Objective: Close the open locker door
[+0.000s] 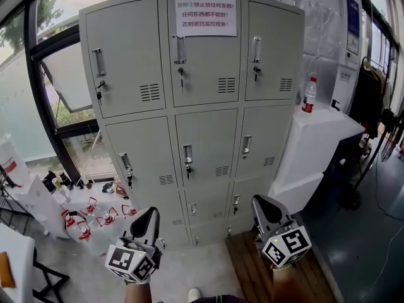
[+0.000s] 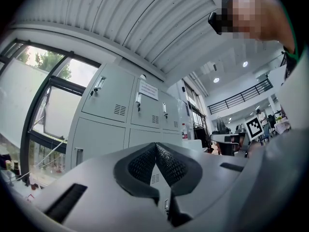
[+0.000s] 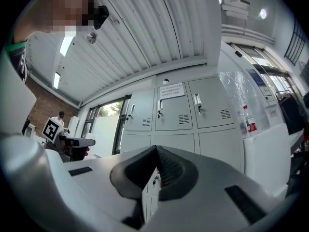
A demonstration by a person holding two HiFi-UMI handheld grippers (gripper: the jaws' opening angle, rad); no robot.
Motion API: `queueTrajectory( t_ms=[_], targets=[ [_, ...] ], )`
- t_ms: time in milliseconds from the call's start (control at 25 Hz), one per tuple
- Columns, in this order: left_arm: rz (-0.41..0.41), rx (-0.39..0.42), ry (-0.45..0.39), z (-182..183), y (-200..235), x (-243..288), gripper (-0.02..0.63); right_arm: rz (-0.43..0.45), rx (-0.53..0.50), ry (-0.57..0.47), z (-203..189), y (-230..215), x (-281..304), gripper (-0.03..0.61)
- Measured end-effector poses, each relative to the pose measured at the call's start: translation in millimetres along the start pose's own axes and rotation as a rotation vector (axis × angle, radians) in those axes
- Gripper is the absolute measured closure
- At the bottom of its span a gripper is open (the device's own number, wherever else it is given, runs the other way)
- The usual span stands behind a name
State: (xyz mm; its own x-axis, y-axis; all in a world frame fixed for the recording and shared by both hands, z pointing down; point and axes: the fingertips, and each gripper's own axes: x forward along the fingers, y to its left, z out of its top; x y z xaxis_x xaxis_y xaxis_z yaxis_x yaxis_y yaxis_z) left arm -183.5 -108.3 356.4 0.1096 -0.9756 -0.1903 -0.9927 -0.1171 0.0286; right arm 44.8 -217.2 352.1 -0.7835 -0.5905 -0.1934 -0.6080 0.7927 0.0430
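Note:
A grey steel locker cabinet (image 1: 202, 106) stands in front of me, three columns wide and several rows high. Every door that I can see lies flush with the front; the lowest row is partly hidden behind the grippers. My left gripper (image 1: 149, 214) is low at the left, short of the cabinet, shut with nothing between its jaws. My right gripper (image 1: 264, 204) is low at the right, also shut and empty. The left gripper view has the closed left gripper (image 2: 155, 146) before the lockers (image 2: 116, 124). In the right gripper view the closed right gripper (image 3: 157, 149) points at the lockers (image 3: 178, 124).
A paper notice (image 1: 206, 16) is stuck on the top middle door. To the right of the cabinet stands a white counter (image 1: 315, 144) with a bottle (image 1: 308, 95) on it. A large window (image 1: 57, 87) is at the left, with red-and-white items (image 1: 95, 219) on the floor below.

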Motion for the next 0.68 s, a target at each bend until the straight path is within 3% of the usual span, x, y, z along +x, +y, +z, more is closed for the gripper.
queueTrajectory(
  t_ms=[680],
  targets=[
    [0.0,-0.012,0.003,-4.1,3.4,-6.0,0.593,-0.012,0.004,0.01,-2.4,4.4,0.8,0.574]
  ],
)
